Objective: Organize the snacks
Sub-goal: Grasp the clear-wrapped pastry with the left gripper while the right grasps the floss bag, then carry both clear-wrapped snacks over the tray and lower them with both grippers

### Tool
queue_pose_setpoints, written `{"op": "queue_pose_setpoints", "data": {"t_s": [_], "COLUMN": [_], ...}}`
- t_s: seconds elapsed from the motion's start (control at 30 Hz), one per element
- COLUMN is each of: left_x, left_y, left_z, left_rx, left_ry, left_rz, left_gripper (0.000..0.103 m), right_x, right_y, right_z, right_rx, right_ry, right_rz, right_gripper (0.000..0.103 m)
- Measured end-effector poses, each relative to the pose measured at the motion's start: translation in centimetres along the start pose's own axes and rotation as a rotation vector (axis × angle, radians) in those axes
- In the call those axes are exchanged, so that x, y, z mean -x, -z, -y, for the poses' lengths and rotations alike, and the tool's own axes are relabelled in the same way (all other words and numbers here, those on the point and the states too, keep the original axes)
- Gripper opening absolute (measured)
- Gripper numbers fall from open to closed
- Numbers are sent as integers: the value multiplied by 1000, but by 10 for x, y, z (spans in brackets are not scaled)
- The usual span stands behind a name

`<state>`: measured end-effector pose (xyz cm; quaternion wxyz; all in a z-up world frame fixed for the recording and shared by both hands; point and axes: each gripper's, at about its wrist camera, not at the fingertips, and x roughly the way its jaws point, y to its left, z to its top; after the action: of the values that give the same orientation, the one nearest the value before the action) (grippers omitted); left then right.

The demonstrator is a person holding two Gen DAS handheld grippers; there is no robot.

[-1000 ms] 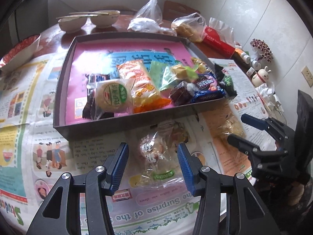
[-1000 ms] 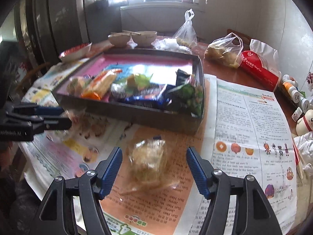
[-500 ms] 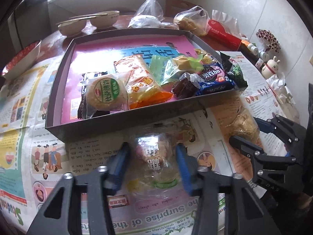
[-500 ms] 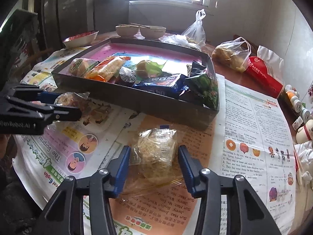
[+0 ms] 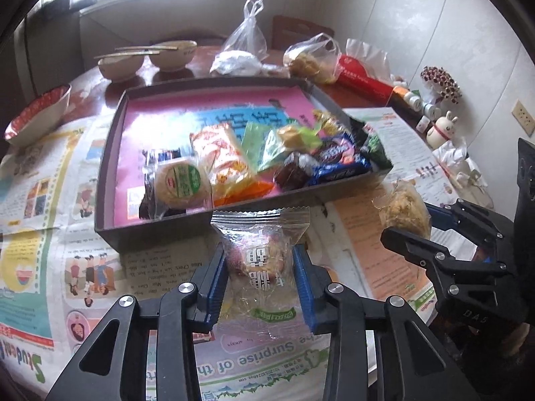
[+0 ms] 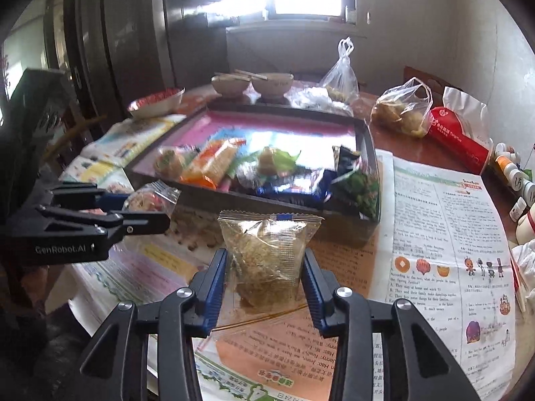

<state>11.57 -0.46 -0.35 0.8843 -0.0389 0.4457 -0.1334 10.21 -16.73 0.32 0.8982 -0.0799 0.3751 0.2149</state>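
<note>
In the left wrist view my left gripper (image 5: 259, 257) has a clear packet with a round pastry (image 5: 260, 234) pinched between its blue pads, just off the newspaper, and its jaws are still closing. My right gripper (image 6: 265, 260) is closing the same way on a clear packet of crumbly brown snack (image 6: 267, 237), also raised. Each gripper shows in the other's view: the right gripper (image 5: 406, 222) at the right, the left gripper (image 6: 147, 207) at the left. Straight ahead lies the dark tray (image 5: 110, 173) with a pink lining, several wrapped snacks heaped along its near side.
Newspaper (image 5: 50, 234) covers the table. Two bowls with chopsticks (image 5: 122, 63) and a red-patterned bowl (image 5: 36, 117) stand behind and left of the tray. Plastic bags (image 5: 311, 56), a red pack (image 5: 364, 80), small bottles and a rabbit figure (image 5: 441, 128) line the right side by the wall.
Both grippers have narrowed from wide open onto their packets. Both packets have come up off the newspaper and now stand upright between the pads.
</note>
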Motion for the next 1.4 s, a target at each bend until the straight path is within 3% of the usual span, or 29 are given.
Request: {"op": "queue_pose_setpoints", "data": {"t_s": [0.93,1.4], "left_x": [6,-15], "left_y": [-64,-75], "left_z": [7,8], "left_rx": [2,14], "left_ry": [13,-18], "left_rz": [107,93], "left_gripper": [39,39], "right_x": [0,-14], "right_y": [-57,-67], "right_z": [17,20], "right_rx": [-72,-75], "right_ry": [-2,-35], "right_rz": [115,113], "right_gripper": [43,43]}}
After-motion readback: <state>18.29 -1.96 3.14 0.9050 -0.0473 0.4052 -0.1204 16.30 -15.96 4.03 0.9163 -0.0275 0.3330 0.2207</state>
